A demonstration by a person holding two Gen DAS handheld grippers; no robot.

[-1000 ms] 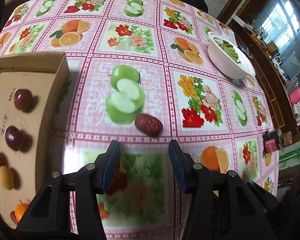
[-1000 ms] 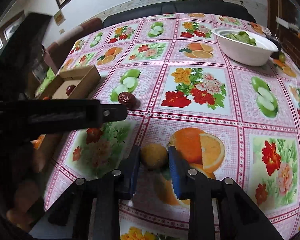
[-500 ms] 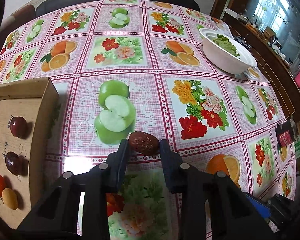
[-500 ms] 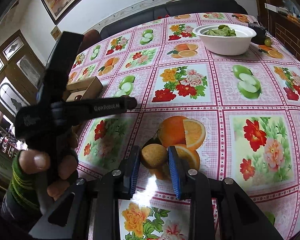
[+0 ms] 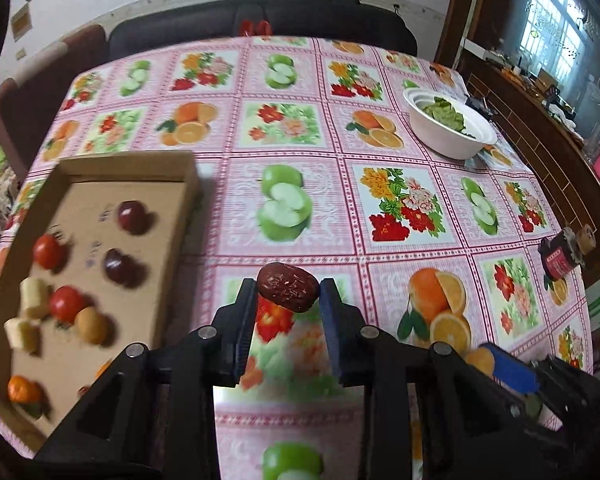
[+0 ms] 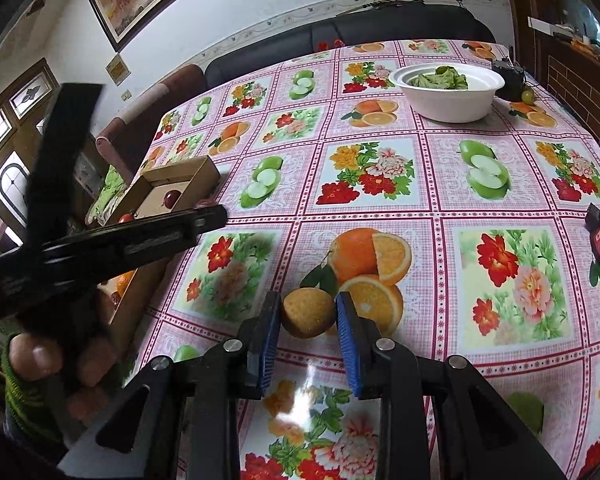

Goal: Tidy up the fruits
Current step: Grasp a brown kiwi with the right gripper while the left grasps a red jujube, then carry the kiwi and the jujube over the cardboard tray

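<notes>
- The left gripper (image 5: 287,300) has just closed: a second ago its fingers (image 5: 247,320) stood wide apart short of the red date (image 5: 287,288), which lay on the desk beside the printed green apple. Now they pinch the date at both ends.
- The date has also come off the desk (image 5: 400,152). It hangs above the floral square near the front edge, tilted a little, with the cloth pattern visible beneath it.
- The right gripper (image 6: 308,316) has not changed its hold. Its blue fingers (image 6: 269,336) were already clamped narrowly on the small yellow-brown fruit (image 6: 308,313) a second ago, and they are the same now. That fruit sits over the printed orange toward the front of the desk; it looks lifted, though I cannot be sure it has cleared the cloth.
- So both loose fruits are now in hand, and the picking step looks finished for this pair.
- The cardboard box (image 5: 180,208) sits at the left edge of the desk, with dark red fruits, red ones, pale yellow pieces and a small orange one already inside it.
- The likely next step is to carry both fruits leftward over the box wall and set them down among similar ones.
- The date is held only by its tips, so a quick swing could twist it loose.
- The white bowl (image 5: 448,148) of greens at the far right corner is well clear of that path.
</notes>
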